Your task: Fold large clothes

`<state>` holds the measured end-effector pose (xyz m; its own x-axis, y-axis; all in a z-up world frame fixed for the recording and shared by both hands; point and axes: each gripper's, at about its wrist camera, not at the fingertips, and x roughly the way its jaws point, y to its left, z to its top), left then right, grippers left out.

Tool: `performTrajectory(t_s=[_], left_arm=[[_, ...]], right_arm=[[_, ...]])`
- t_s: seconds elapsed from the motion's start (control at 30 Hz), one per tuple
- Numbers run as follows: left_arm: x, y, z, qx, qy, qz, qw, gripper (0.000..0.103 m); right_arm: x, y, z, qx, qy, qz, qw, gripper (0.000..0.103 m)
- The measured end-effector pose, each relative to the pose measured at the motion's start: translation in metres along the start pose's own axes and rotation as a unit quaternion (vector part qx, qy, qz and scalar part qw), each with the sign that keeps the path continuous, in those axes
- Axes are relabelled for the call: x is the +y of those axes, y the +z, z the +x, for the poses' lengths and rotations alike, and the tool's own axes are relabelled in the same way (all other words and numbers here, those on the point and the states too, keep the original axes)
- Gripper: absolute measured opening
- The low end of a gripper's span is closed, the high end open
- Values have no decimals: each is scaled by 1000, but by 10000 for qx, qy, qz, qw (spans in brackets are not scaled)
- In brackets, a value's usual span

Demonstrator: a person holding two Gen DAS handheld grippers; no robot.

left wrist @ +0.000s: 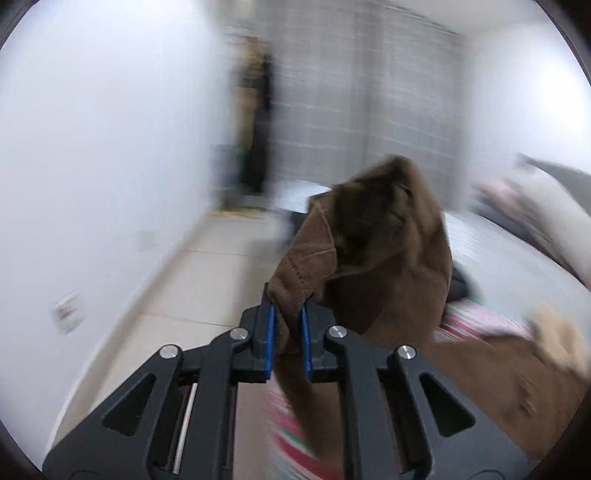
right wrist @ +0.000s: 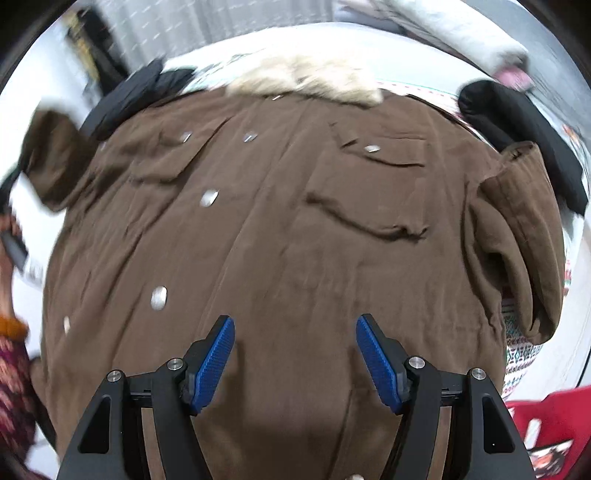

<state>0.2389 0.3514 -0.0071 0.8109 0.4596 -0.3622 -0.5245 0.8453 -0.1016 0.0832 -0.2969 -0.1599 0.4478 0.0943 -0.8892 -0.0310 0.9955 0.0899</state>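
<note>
A large brown jacket (right wrist: 295, 229) with metal snaps and a cream fur collar (right wrist: 306, 81) lies spread front-up on the bed. My left gripper (left wrist: 287, 310) is shut on the cuff of its brown sleeve (left wrist: 373, 251), which is lifted off the bed; that raised sleeve shows at the left edge of the right wrist view (right wrist: 51, 158). My right gripper (right wrist: 295, 325) is open and empty, hovering over the jacket's lower front. The other sleeve (right wrist: 517, 236) lies folded at the jacket's right side.
The bed has a patterned cover (right wrist: 521, 350) and a pillow (right wrist: 461, 33) at the head. Black garments (right wrist: 517, 122) lie beside the jacket's shoulders. A red item (right wrist: 546, 424) sits at lower right. A tiled floor (left wrist: 192, 288) and a white wall (left wrist: 110, 147) lie left of the bed.
</note>
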Motion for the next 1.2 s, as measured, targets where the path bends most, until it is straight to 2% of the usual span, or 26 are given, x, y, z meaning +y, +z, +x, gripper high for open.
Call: performTrajectory(t_s=[0.07, 0.1, 0.17, 0.2, 0.23, 0.27, 0.33, 0.4, 0.47, 0.57, 0.7, 0.83, 0.87, 0.93, 0.97, 1.0, 1.03, 1.1, 1.13, 1.2], left_arm=[[20, -1, 20, 22, 524, -267, 9983, 14], [24, -2, 31, 213, 633, -318, 9973, 15], [33, -7, 43, 663, 731, -545, 9936, 26], [36, -7, 43, 723, 766, -637, 9924, 27], [37, -6, 43, 760, 701, -733, 9919, 34], [37, -4, 41, 797, 546, -785, 9922, 47], [31, -3, 34, 855, 270, -840, 9924, 63], [23, -6, 29, 998, -123, -849, 9913, 66], [5, -8, 27, 1261, -649, -793, 9867, 73], [-9, -13, 11, 1396, -1158, -642, 9813, 78], [-34, -15, 0, 1378, -1413, -370, 9796, 79], [-46, -19, -3, 1405, -1586, -102, 9773, 79], [-48, -18, -3, 1401, -1626, -31, 9767, 79], [-50, -17, -11, 1386, -1646, 132, 9765, 79], [-54, -17, -13, 1361, -1642, 297, 9765, 79], [-58, -17, -14, 1331, -1616, 434, 9769, 79], [-62, -18, -17, 1301, -1578, 574, 9772, 79], [-74, -21, -22, 1209, -1467, 1047, 9762, 79], [-81, -24, -24, 1155, -1396, 1369, 9739, 79], [-92, -31, -29, 1107, -1353, 1859, 9669, 79]], right_arm=[[-11, 5, 1, -38, 125, 370, 9992, 69], [-16, 7, 1, -35, 195, 549, 9983, 69], [-22, 7, 2, -28, 185, 668, 9976, 69], [-25, 6, 0, -64, 68, 665, 9977, 69], [-27, 5, -1, -91, -4, 654, 9978, 69], [-31, 4, -3, -141, -133, 640, 9978, 69], [-41, 3, -9, -246, -346, 691, 9967, 69], [-54, 2, -15, -363, -592, 751, 9948, 69], [-68, 7, -20, -549, -1017, 816, 9899, 69], [-91, 22, -22, -832, -1718, 889, 9776, 72], [-120, 48, -7, -992, -2167, 1011, 9659, 75], [-155, 72, 4, -1124, -2052, 1352, 9628, 73], [-166, 75, 6, -1098, -1951, 1446, 9638, 68], [-185, 78, 4, -1012, -1776, 1526, 9669, 17], [-192, 79, 2, -985, -1850, 1539, 9656, 17], [-197, 75, -6, -974, -2155, 1506, 9599, 16], [-204, 74, -14, -895, -2680, 1376, 9493, 15], [-215, 70, -25, -669, -3601, 1201, 9227, 14], [-223, 66, -34, -560, -4023, 1210, 9057, 14], [-238, 58, -53, -482, -4332, 1417, 8888, 15]])
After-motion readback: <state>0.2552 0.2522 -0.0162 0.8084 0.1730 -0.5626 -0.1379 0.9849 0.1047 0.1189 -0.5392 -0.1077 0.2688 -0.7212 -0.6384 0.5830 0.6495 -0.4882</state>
